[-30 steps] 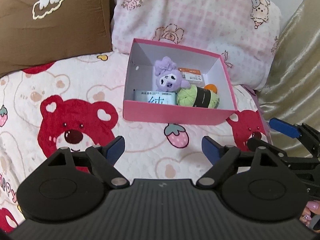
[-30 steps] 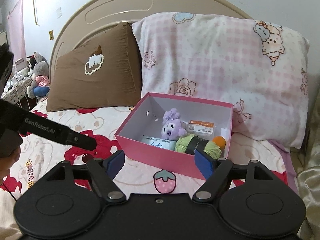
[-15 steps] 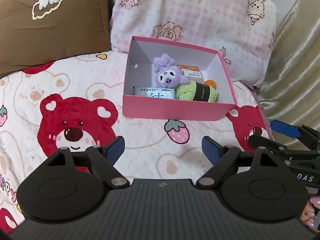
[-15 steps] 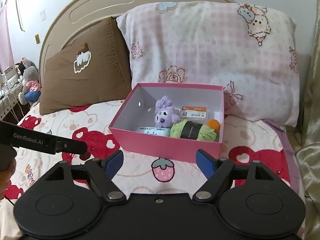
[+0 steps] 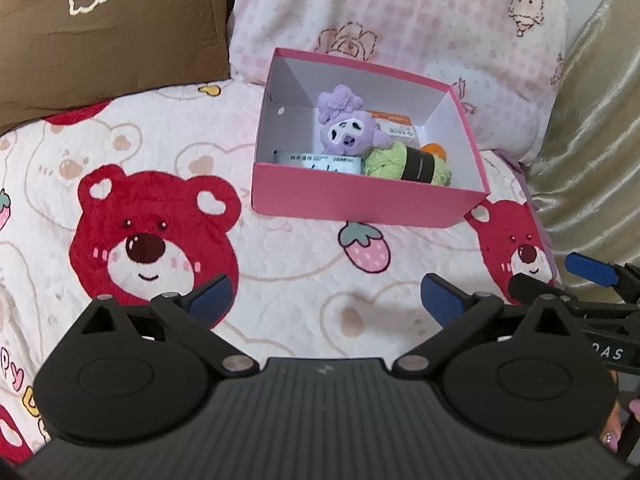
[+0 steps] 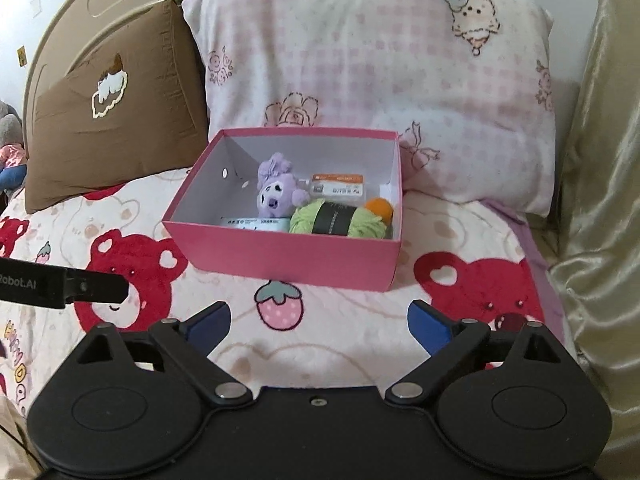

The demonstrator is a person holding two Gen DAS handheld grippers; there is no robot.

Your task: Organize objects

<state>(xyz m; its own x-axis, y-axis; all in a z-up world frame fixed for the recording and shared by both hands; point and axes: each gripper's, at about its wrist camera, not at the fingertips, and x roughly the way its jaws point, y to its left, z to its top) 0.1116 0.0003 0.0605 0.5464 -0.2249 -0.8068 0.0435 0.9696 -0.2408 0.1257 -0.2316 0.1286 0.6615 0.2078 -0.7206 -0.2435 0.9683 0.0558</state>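
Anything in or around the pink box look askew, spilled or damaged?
Nothing stands out. The pink box sits flat and intact on the bedspread, with the purple plush, green yarn and packets inside; nothing spilled.

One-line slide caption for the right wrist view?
Right gripper, jaws opening and empty, faces a pink box on the bed holding a purple plush and green yarn.

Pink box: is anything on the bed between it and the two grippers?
No. Only bare blanket lies between the box and the left gripper and right gripper. Both are opening, with nothing between their jaws.
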